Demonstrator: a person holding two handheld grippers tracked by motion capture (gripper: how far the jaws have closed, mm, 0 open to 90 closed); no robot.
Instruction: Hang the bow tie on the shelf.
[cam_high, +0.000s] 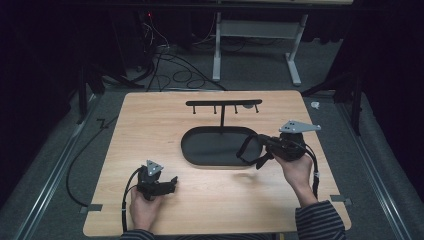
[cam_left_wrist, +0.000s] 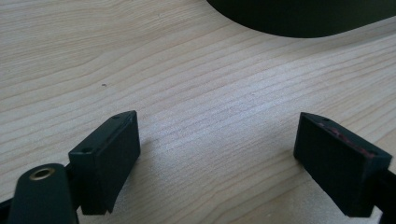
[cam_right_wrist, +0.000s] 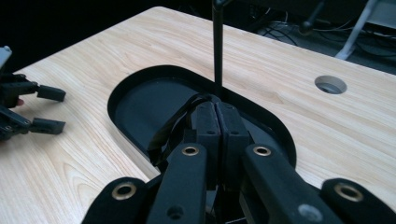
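Note:
A black oval tray (cam_high: 187, 150) lies mid-table, with a thin T-shaped rack (cam_high: 223, 103) of small hooks rising from its far rim. My right gripper (cam_high: 261, 141) hovers over the tray's right end, shut on a black strap (cam_high: 246, 150) that hangs in a loop over the tray. In the right gripper view the right gripper (cam_right_wrist: 218, 109) has its jaws pressed together. The strap (cam_right_wrist: 173, 126) curls off to their left, just in front of the rack's post (cam_right_wrist: 217, 46). My left gripper (cam_high: 174, 182) rests on the wood near the front left. The left gripper (cam_left_wrist: 218, 123) stands open, with bare tabletop between its jaws.
The tray's edge (cam_left_wrist: 303, 18) lies ahead of the left gripper. A round hole (cam_right_wrist: 330, 84) sits in the tabletop beyond the rack. Cables (cam_high: 175, 75) and a white desk frame (cam_high: 257, 30) stand on the floor behind the table. Dark surroundings flank both sides.

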